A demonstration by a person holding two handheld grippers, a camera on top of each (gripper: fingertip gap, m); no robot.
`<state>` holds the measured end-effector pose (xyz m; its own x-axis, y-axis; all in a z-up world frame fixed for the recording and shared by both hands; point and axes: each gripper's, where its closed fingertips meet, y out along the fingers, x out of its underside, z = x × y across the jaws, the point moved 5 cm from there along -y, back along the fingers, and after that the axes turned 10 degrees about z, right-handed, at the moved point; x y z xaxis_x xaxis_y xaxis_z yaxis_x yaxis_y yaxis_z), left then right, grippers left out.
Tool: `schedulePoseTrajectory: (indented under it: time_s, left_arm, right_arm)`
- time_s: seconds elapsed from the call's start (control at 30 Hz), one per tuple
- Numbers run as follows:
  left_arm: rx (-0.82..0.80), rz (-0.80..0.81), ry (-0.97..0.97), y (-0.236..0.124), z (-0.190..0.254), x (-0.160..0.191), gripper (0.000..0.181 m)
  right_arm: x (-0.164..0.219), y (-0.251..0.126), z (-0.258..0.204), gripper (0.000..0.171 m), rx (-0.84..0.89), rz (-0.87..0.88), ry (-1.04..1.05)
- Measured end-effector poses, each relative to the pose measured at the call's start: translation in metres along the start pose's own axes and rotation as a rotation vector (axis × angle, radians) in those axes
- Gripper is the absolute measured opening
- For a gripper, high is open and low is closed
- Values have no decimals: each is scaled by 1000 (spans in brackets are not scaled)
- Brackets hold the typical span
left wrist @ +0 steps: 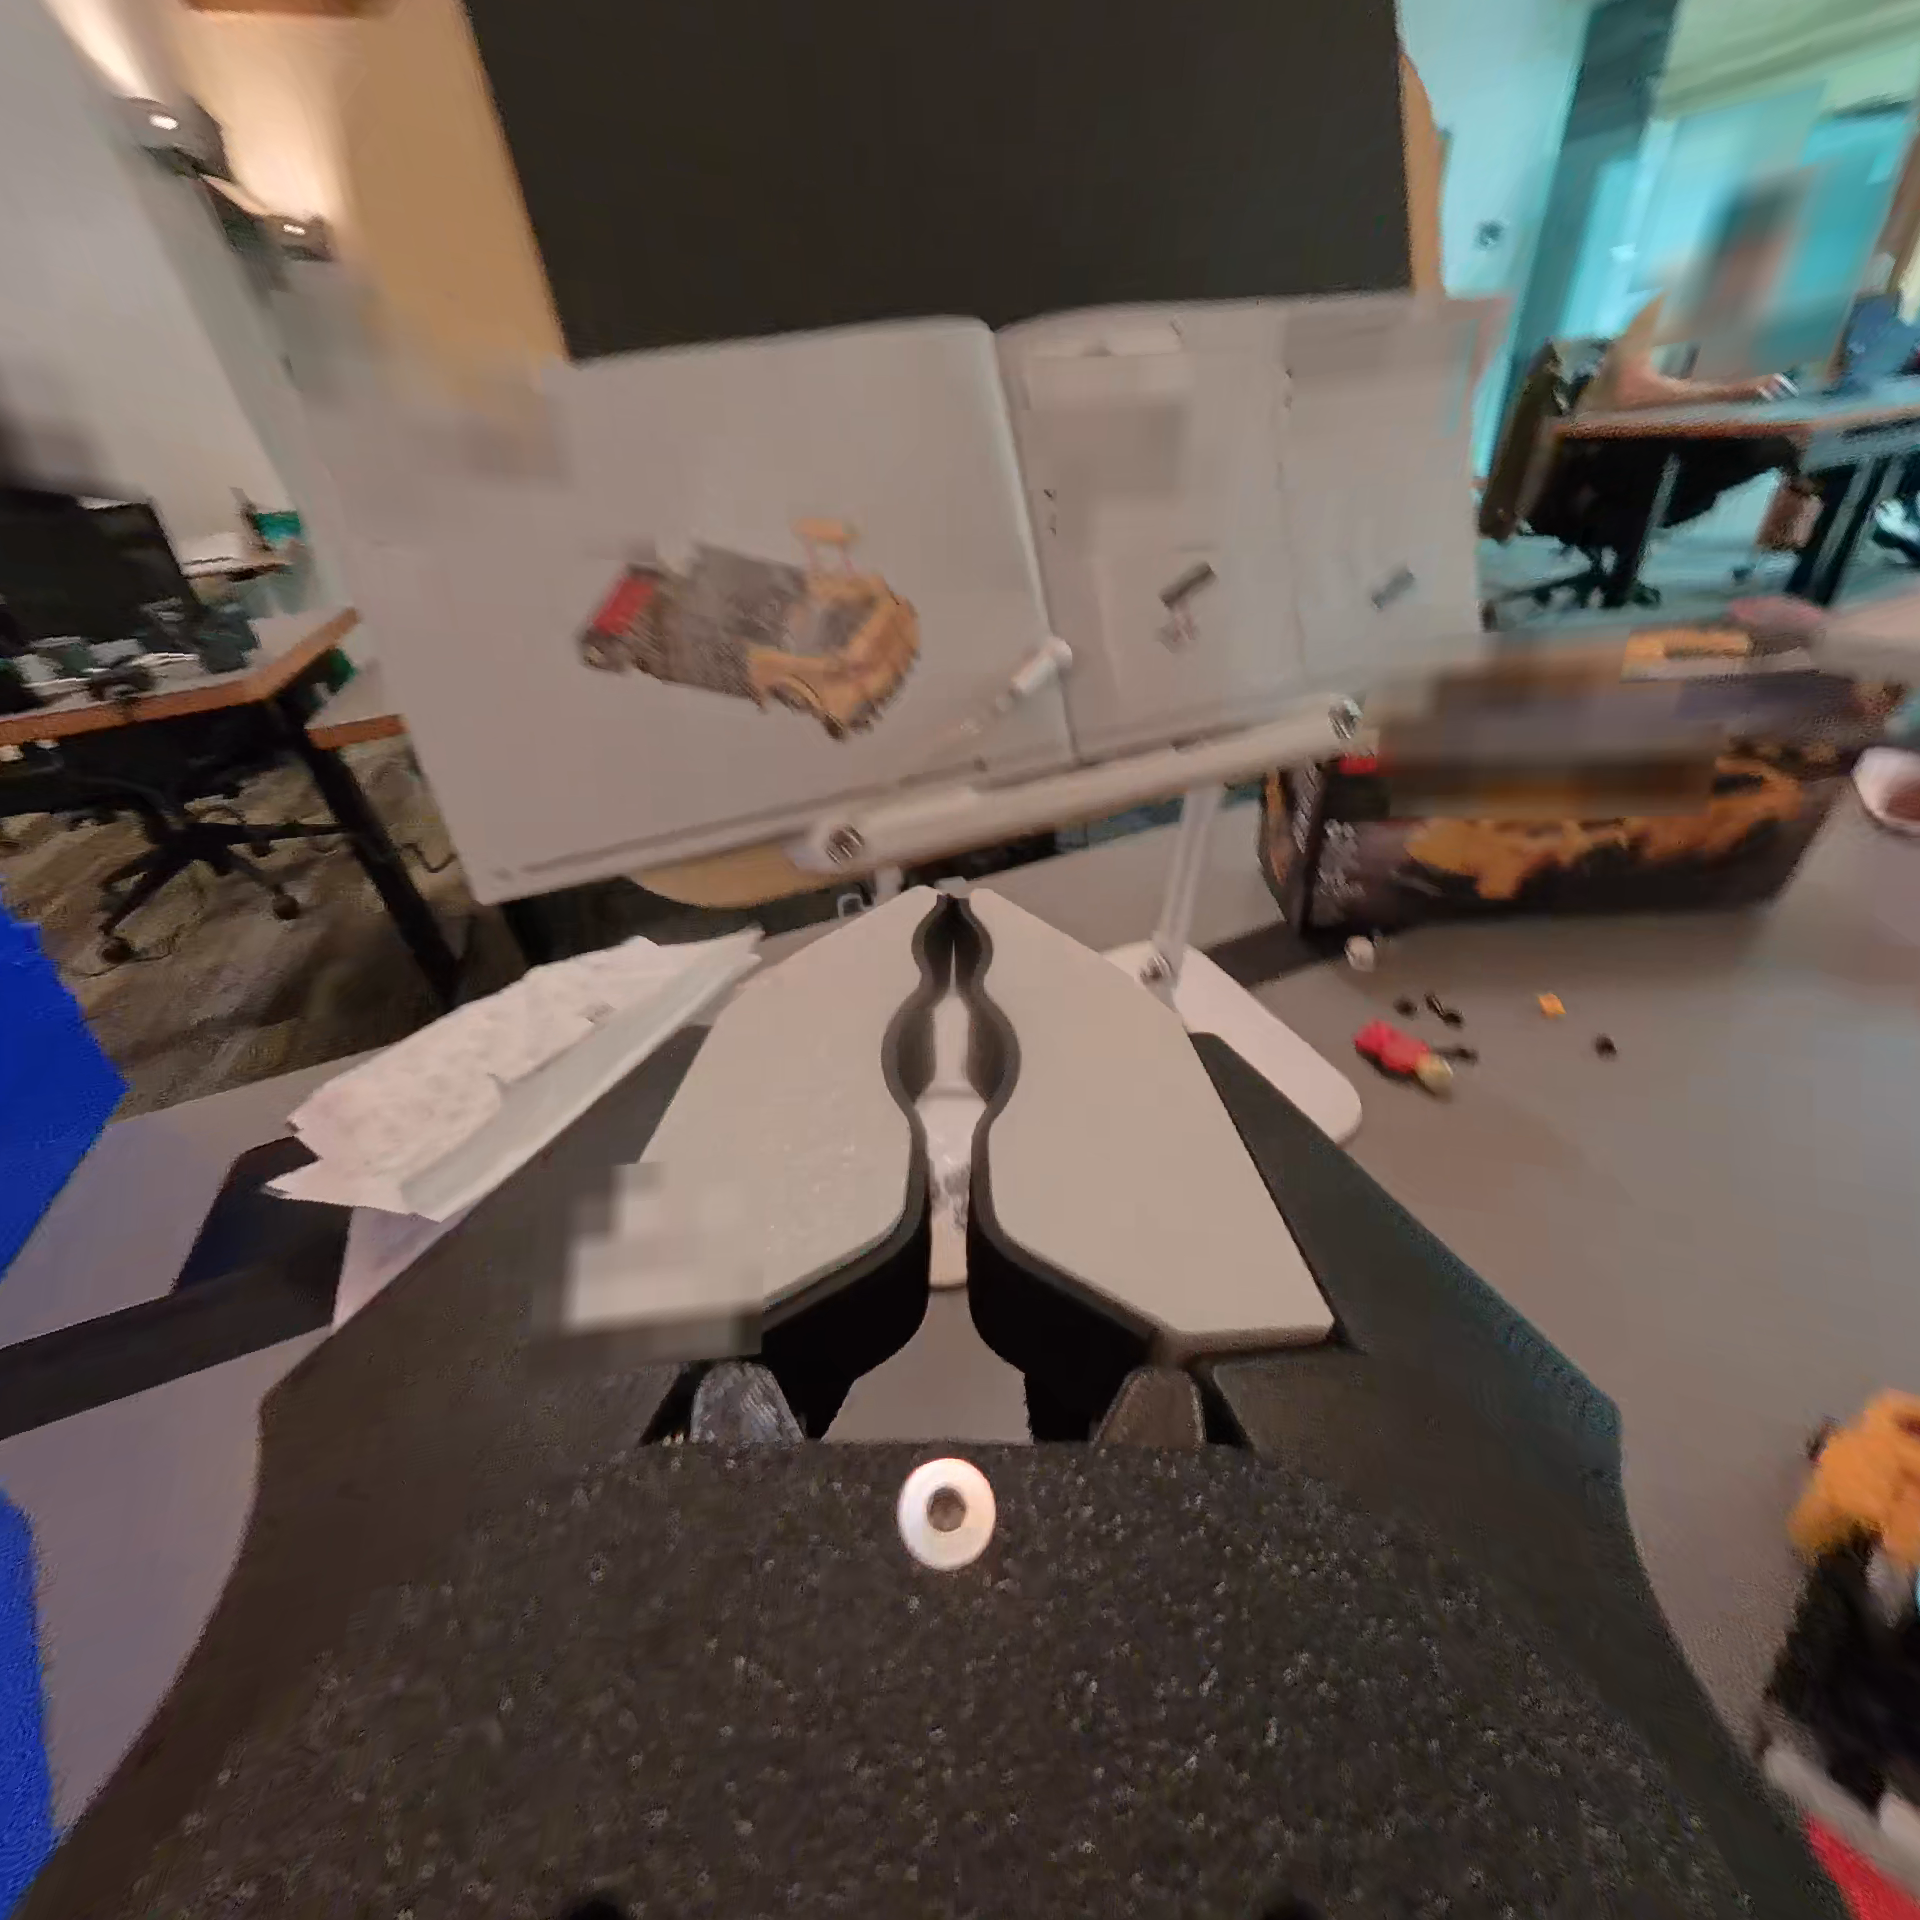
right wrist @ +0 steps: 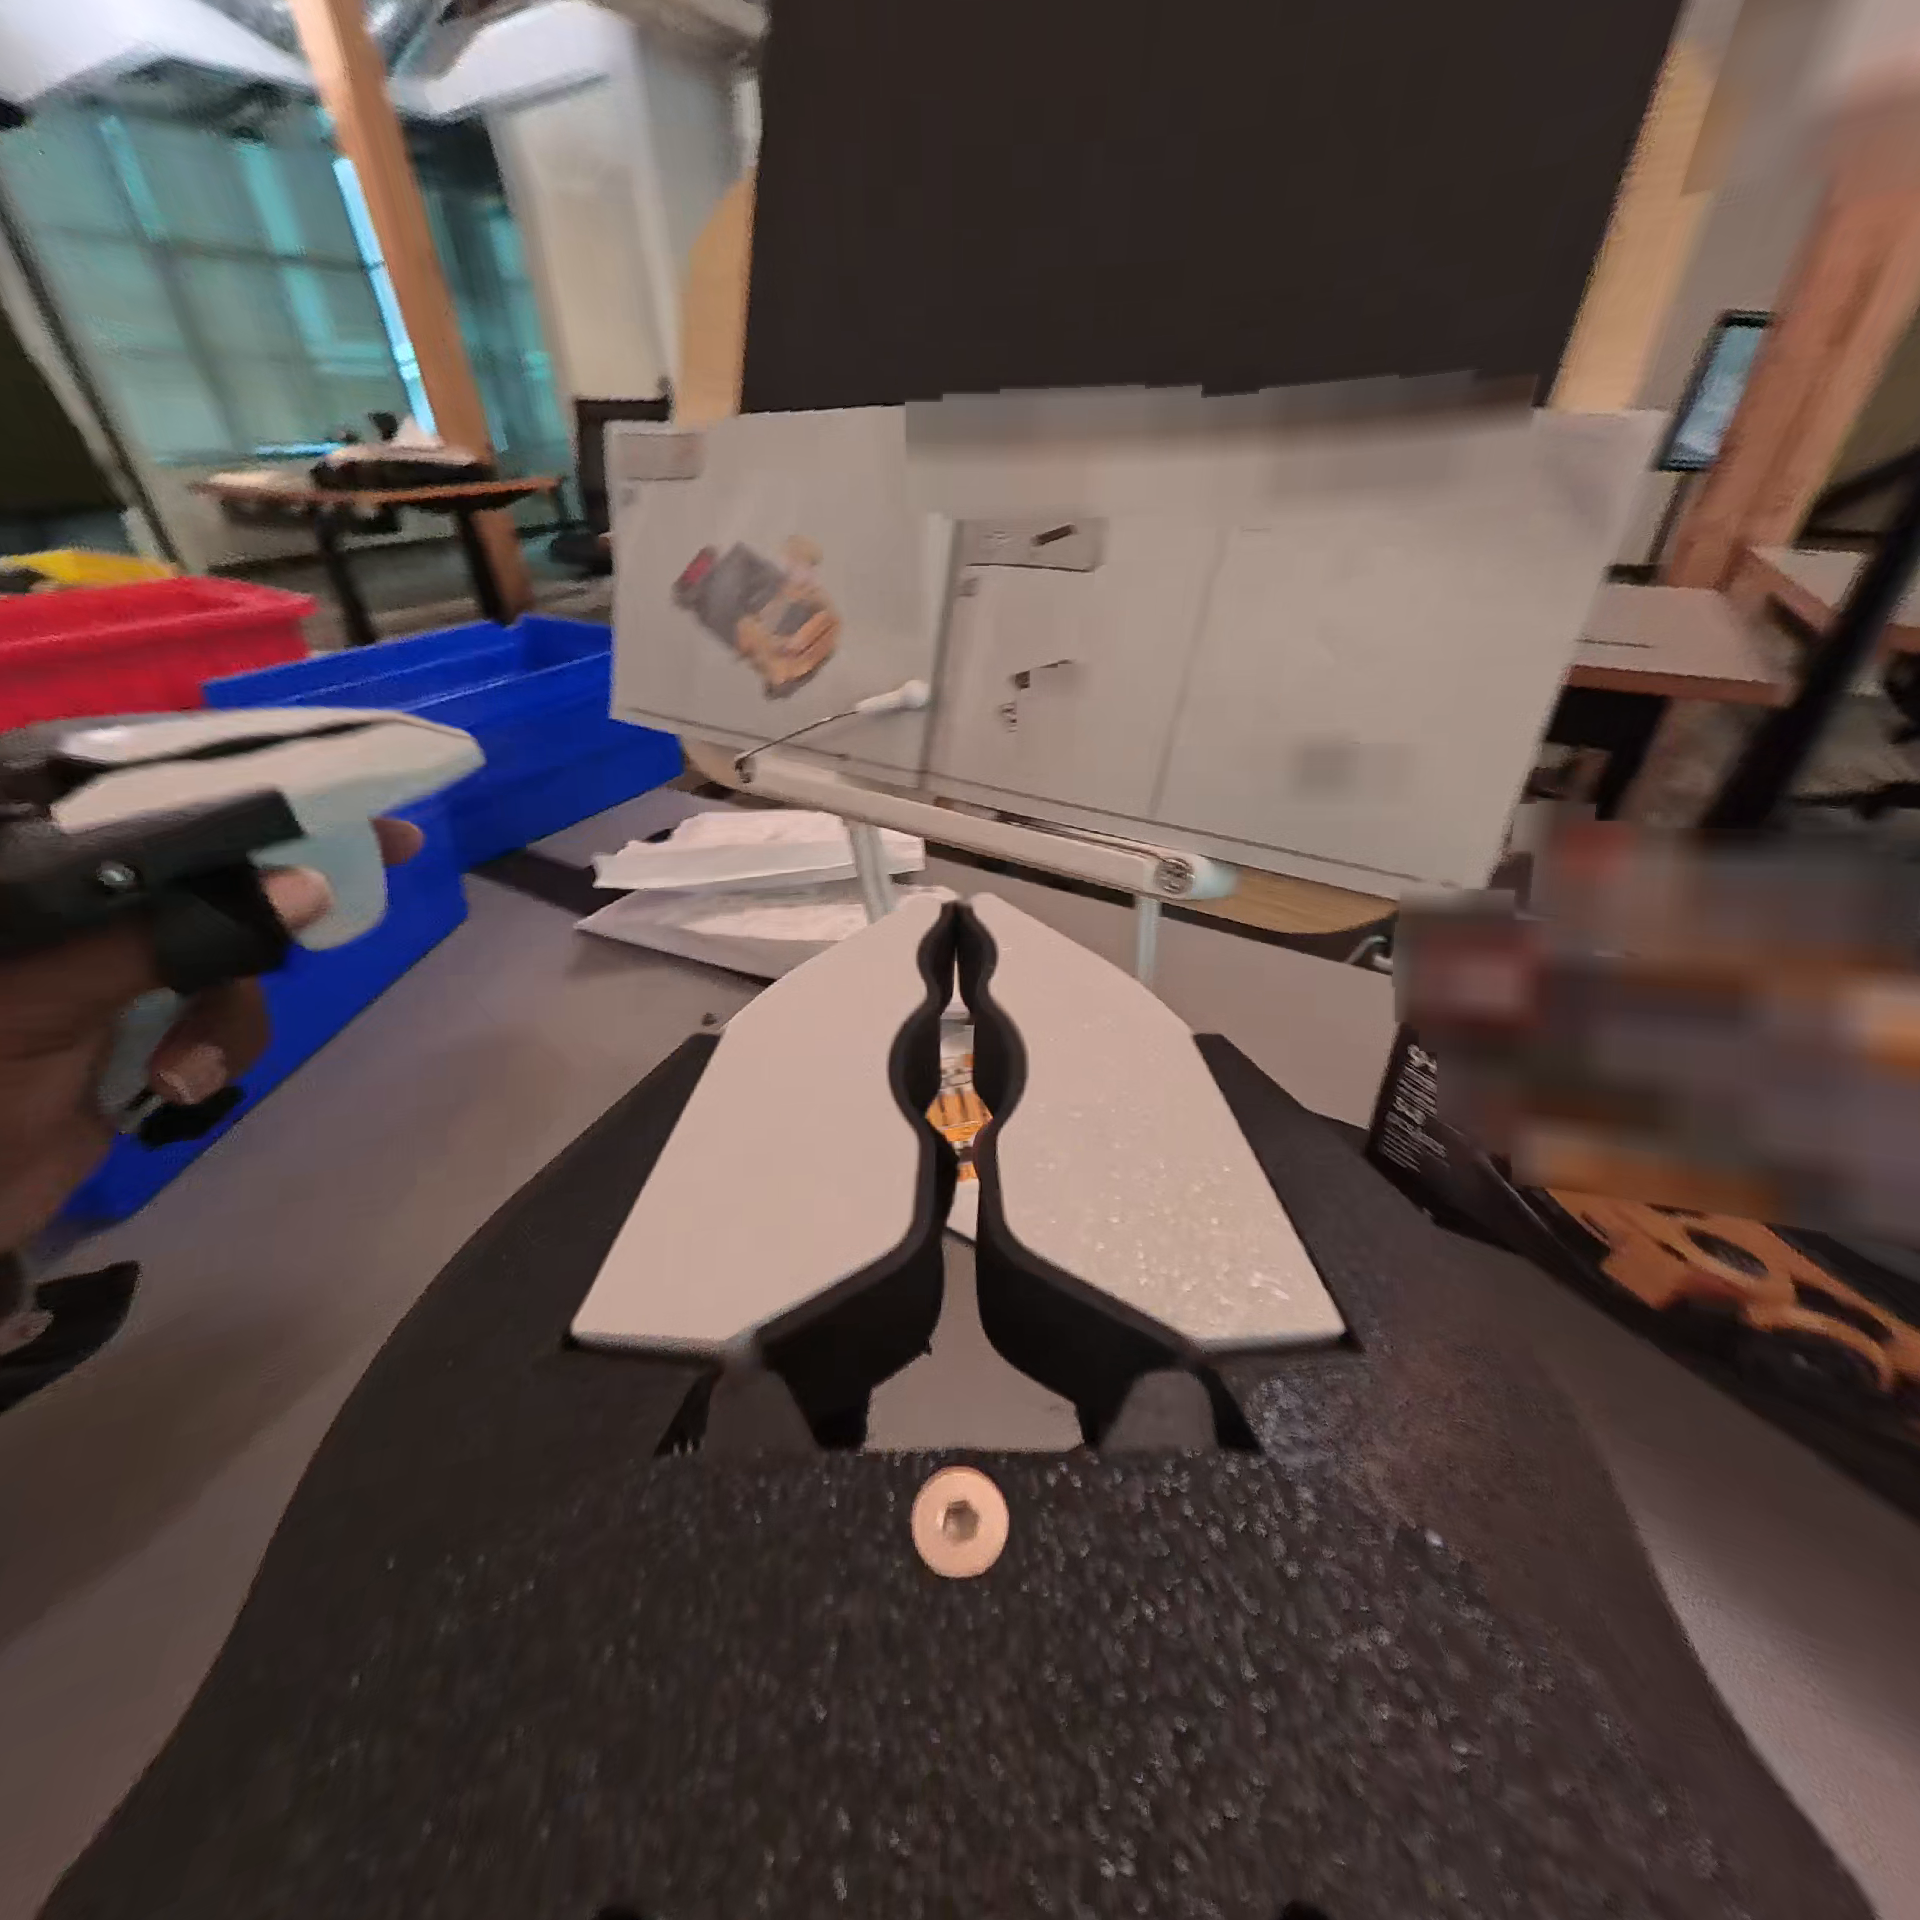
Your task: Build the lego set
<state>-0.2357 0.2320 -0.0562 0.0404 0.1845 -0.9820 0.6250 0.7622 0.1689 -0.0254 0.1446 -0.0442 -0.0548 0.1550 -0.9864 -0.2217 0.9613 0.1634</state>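
My left gripper (left wrist: 951, 896) is shut with nothing between its fingers, and it hangs above the grey table (left wrist: 1507, 1247). It also shows in the right wrist view (right wrist: 452, 743), held in a hand at the left. My right gripper (right wrist: 954, 914) is shut. A small orange and black lego part (right wrist: 961, 1114) shows through the gap under its fingers; I cannot tell whether it is gripped. A yellow and black partial model (left wrist: 1860, 1558) sits blurred at the lower right. A red piece (left wrist: 1392, 1047), an orange piece (left wrist: 1551, 1003) and small black pieces (left wrist: 1439, 1006) lie loose on the table.
An open instruction booklet (left wrist: 748, 623) leans on a white stand (left wrist: 1091, 790) straight ahead. The lego box (left wrist: 1538, 842) lies to the right. White paper bags (left wrist: 520, 1060) lie at the left. A blue bin (right wrist: 499, 707) and a red bin (right wrist: 135, 634) stand at the far left. The gap from one gripper's tips to the other's is roughly 20 cm. The right tips stand about 25 cm off the red piece (left wrist: 1392, 1047).
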Motion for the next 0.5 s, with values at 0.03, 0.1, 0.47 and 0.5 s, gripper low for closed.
schedulePoseTrajectory:
  time_s: [0.03, 0.1, 0.47, 0.5]
  left_arm:
    - [-30, 12, -11, 4, -5, -8, 0]
    - [-83, 43, -13, 13, -17, -22, 0]
    - [-184, 128, -67, 52, -71, -33, 0]
    - [-185, 131, -86, 54, -75, -33, 0]
  right_arm:
    - [2, -2, 4, 0, 40, 6, -1]
    - [5, -5, 10, 0, 72, 6, -29]
    - [9, -10, 37, 0, 100, 82, -77]
    - [13, -9, 39, 1, 123, 86, -88]
